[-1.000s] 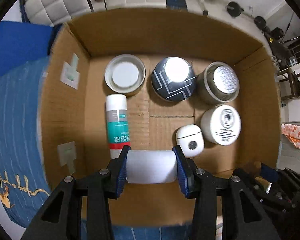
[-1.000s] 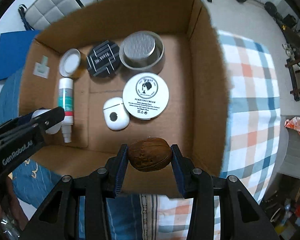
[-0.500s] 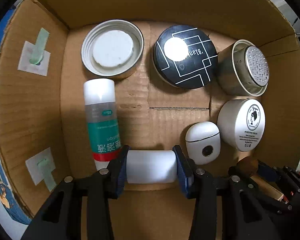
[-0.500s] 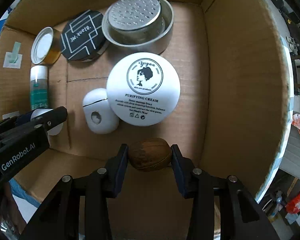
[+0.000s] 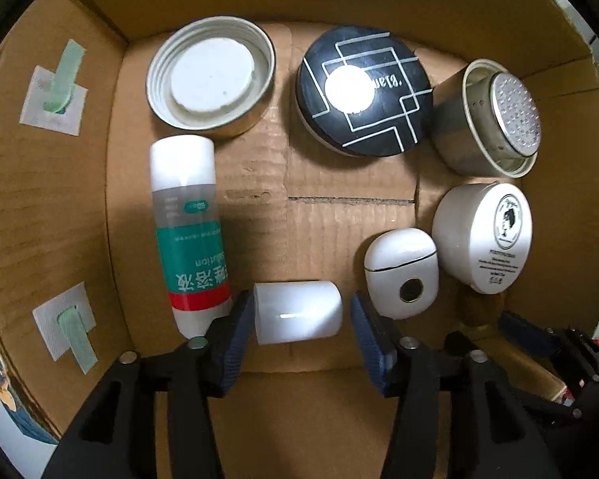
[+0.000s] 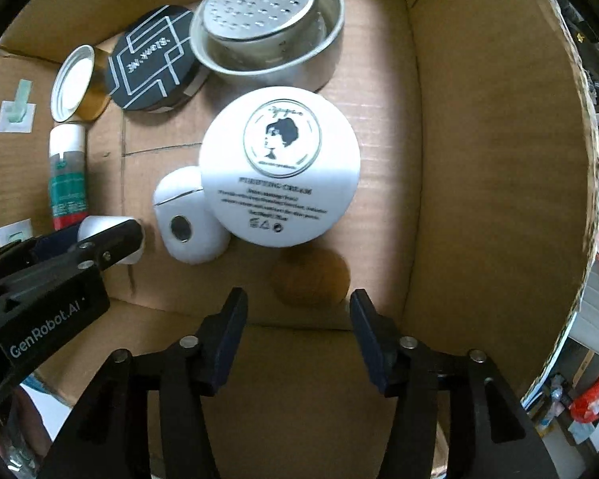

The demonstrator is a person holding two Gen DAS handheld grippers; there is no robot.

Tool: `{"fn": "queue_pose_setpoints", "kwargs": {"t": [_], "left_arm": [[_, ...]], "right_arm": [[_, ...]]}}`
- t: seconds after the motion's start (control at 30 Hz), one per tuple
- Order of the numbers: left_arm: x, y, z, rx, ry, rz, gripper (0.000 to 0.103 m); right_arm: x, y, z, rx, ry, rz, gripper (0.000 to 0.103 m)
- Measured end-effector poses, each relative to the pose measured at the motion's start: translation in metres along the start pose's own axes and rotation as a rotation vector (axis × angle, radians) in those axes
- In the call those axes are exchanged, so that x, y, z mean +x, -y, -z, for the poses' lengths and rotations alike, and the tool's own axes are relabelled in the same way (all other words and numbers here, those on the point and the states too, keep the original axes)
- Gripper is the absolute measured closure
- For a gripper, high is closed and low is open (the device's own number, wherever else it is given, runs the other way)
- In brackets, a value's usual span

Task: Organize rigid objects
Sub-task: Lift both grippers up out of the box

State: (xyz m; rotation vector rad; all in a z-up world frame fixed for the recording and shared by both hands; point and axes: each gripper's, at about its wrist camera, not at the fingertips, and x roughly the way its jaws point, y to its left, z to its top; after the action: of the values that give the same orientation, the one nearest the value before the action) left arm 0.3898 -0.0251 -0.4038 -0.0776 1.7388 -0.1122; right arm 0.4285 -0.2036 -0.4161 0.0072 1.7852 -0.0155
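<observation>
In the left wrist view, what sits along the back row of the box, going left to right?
Jar lid → black tin → metal cup.

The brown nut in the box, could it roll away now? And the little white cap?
Maybe. The brown nut is round and lies loose between the open right gripper fingers, so a bump while pulling out could roll it. The white cap lies on its side in the open left gripper, close to the green bottle, and might roll too.
</observation>
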Motion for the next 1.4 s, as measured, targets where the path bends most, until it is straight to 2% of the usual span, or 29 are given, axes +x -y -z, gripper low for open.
{"fn": "queue_pose_setpoints", "kwargs": {"t": [0.03, 0.17, 0.23, 0.3, 0.37, 0.43, 0.63, 0.87, 0.93, 1.0, 1.2, 1.4], "left_arm": [[-0.004, 0.002, 0.000, -0.003, 0.009, 0.000, 0.043], [-0.019, 0.001, 0.005, -0.007, 0.045, -0.006, 0.040], [-0.026, 0.001, 0.009, -0.010, 0.065, -0.002, 0.023], [-0.035, 0.001, 0.012, -0.010, 0.098, -0.014, 0.016], [-0.043, 0.001, 0.015, -0.011, 0.126, -0.040, 0.010], [-0.050, 0.001, 0.018, -0.014, 0.149, -0.053, 0.003], [-0.065, -0.010, 0.026, -0.037, 0.188, -0.059, 0.001], [-0.081, -0.027, 0.039, -0.077, 0.219, -0.054, 0.001], [-0.092, -0.034, 0.051, -0.080, 0.245, -0.053, 0.001], [-0.106, -0.034, 0.056, -0.081, 0.275, -0.058, 0.001], [-0.160, -0.024, 0.101, -0.069, 0.386, -0.054, 0.001], [-0.221, -0.018, 0.162, -0.040, 0.506, -0.065, 0.001]], "right_arm": [[-0.002, -0.001, 0.000, -0.002, 0.004, 0.002, 0.042], [-0.013, -0.017, 0.008, -0.013, 0.027, 0.009, 0.037], [-0.020, -0.022, 0.008, -0.017, 0.036, 0.011, 0.037], [-0.028, -0.025, 0.010, -0.022, 0.054, 0.020, 0.036], [-0.036, -0.027, 0.010, -0.024, 0.069, 0.024, 0.030], [-0.045, -0.028, 0.010, -0.024, 0.090, 0.024, 0.020], [-0.072, -0.037, 0.007, -0.007, 0.151, 0.026, 0.000], [-0.086, -0.027, 0.012, -0.006, 0.191, 0.040, 0.000], [-0.090, -0.029, 0.017, -0.011, 0.208, 0.041, 0.000], [-0.096, -0.028, 0.027, -0.020, 0.228, 0.034, 0.000], [-0.136, -0.028, 0.072, -0.033, 0.314, 0.016, 0.000], [-0.186, -0.025, 0.132, -0.048, 0.397, -0.026, 0.000]]}}
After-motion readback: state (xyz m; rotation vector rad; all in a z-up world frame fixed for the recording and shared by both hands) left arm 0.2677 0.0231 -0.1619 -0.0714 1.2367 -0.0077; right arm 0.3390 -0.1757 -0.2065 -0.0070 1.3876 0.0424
